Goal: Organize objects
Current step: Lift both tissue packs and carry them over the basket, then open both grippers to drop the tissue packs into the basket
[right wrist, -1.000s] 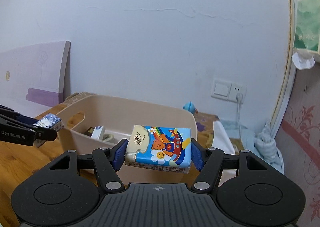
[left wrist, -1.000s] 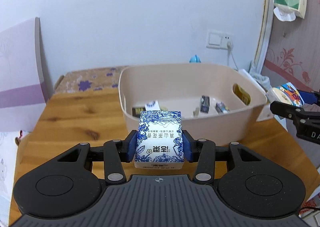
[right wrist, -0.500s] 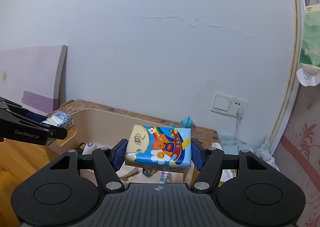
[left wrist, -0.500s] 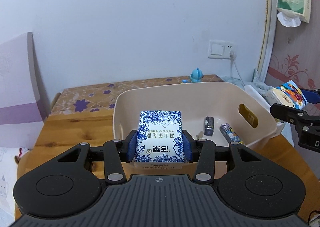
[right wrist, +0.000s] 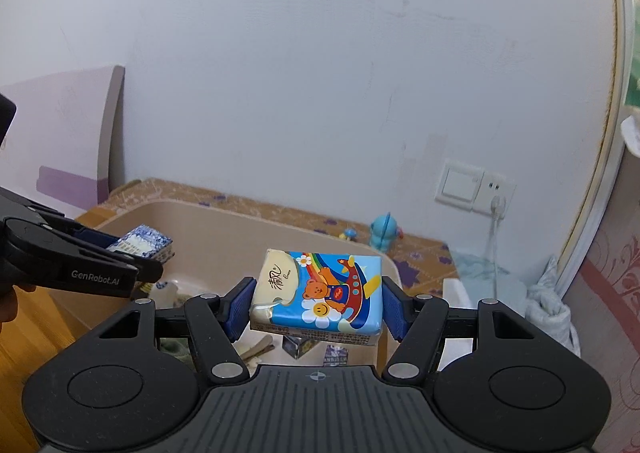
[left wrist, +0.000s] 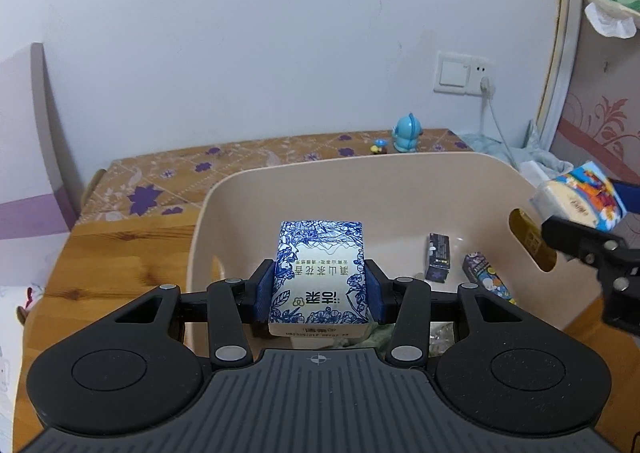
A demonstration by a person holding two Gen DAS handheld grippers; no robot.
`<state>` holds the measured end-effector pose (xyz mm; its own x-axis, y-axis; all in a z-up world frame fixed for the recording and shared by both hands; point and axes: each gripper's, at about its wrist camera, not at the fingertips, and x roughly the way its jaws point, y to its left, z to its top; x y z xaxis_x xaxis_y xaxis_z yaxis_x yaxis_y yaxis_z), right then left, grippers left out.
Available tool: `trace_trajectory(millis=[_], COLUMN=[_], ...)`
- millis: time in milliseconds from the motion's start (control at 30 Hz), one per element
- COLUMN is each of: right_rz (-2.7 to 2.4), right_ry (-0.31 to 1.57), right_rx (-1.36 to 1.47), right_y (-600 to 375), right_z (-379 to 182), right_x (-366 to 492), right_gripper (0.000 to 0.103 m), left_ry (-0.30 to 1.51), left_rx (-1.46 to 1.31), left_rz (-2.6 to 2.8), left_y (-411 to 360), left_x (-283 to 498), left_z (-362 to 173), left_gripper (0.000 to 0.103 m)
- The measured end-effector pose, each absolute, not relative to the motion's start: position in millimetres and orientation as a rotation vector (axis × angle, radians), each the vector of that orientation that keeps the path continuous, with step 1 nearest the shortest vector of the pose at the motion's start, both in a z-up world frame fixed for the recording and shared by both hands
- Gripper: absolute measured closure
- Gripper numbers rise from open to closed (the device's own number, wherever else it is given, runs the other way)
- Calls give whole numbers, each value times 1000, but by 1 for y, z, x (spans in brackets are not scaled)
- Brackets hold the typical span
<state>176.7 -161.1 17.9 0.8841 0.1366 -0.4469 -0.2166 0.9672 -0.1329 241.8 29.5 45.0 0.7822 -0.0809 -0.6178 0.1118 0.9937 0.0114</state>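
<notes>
My left gripper (left wrist: 319,293) is shut on a blue-and-white floral tissue pack (left wrist: 320,273), held above the near part of a beige plastic bin (left wrist: 280,181). My right gripper (right wrist: 316,307) is shut on a colourful bear tissue pack (right wrist: 320,293), held over the bin's right side (right wrist: 248,221). In the left wrist view the bear pack (left wrist: 580,201) and right gripper show at the far right, above the bin's handle slot. In the right wrist view the floral pack (right wrist: 142,243) sits in the left gripper at the left. Small boxes (left wrist: 438,263) lie on the bin floor.
The bin stands on a wooden table (left wrist: 120,253) joined to a floral-patterned surface (left wrist: 240,157). A blue toy figure (left wrist: 406,133) stands by the wall under a socket (left wrist: 464,73). Crumpled cloth (right wrist: 548,313) lies right of the bin. A purple panel (left wrist: 24,173) leans at left.
Both grippers have risen and moved forward over the bin with their packs still held; the bin's inside now shows from higher up.
</notes>
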Motion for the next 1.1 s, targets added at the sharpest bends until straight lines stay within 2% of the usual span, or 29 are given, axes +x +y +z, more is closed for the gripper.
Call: trace_trajectory(millis=[400, 633, 700, 733, 767, 800, 867, 900, 933, 1033, 1100], right_rz=[206, 216, 214, 213, 207, 206, 206, 202, 196, 180, 169], right_ry=[587, 627, 636, 637, 639, 638, 630, 627, 622, 598, 578], right_rx=[-187, -187, -182, -179, -176, -169, -155, -147, -139, -113, -96], right_y=[-150, -148, -149, -149, -149, -150, -153, -155, -156, -161, -164], right_z=[-13, -16, -17, -17, -16, -16, -15, -14, -13, -7, -2], right_x=[206, 204, 204, 203, 204, 203, 201, 199, 196, 188, 181], right_gripper=[40, 40, 39, 35, 32, 32, 31, 29, 27, 20, 6], left_ry=[799, 829, 836, 837, 834, 823, 799, 793, 786, 752, 746], left_rx=[116, 101, 95, 94, 92, 91, 84, 79, 78, 76, 75], left_rz=[-112, -112, -108, -106, -104, -101, -106, -108, -101, -85, -78], left_y=[15, 18, 19, 19, 19, 19, 20, 19, 19, 19, 19], left_x=[272, 272, 272, 272, 271, 269, 265, 263, 261, 253, 248], left_z=[13, 15, 14, 14, 14, 15, 19, 21, 23, 30, 34], left_gripper=[56, 56, 55, 54, 53, 46, 42, 38, 27, 18, 17])
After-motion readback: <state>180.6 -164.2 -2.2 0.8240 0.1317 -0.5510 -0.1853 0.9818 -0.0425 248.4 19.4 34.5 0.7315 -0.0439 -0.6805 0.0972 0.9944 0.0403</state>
